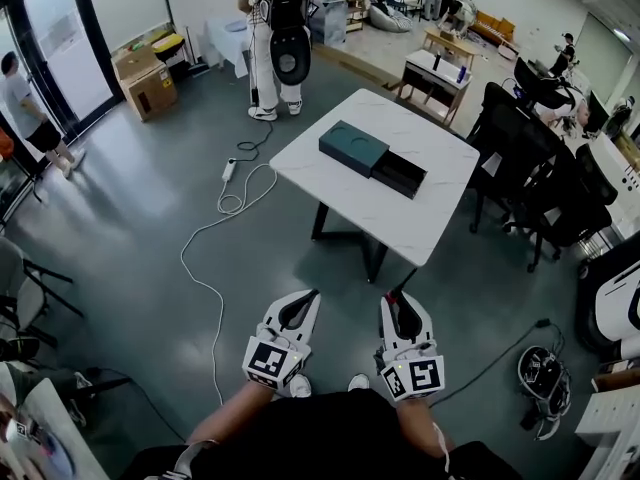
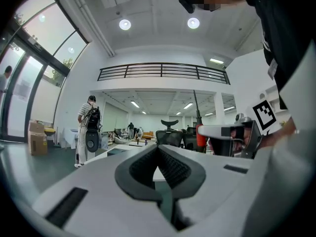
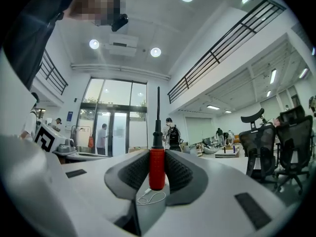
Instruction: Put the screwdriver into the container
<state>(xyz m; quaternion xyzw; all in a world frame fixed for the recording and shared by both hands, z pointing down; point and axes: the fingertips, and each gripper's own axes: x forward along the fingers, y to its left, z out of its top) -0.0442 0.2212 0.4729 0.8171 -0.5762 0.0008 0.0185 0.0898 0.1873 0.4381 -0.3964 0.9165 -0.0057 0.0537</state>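
A dark teal container (image 1: 355, 148) lies on the white marble table (image 1: 330, 183) ahead of me, its black drawer (image 1: 400, 175) pulled out toward the right. Both grippers are held level over the floor, short of the table. My right gripper (image 1: 392, 296) is shut on a screwdriver (image 1: 405, 318). In the right gripper view the red handle (image 3: 157, 169) sits between the pads and the black shaft points up. My left gripper (image 1: 313, 295) is shut with nothing in it, and its tips (image 2: 158, 148) meet.
A person with a black backpack (image 1: 277, 28) stands beyond the table. A white cable (image 1: 215, 228) trails across the floor at left. Black office chairs (image 1: 530, 158) crowd the table's right side. A cardboard box (image 1: 147, 80) sits by the glass doors.
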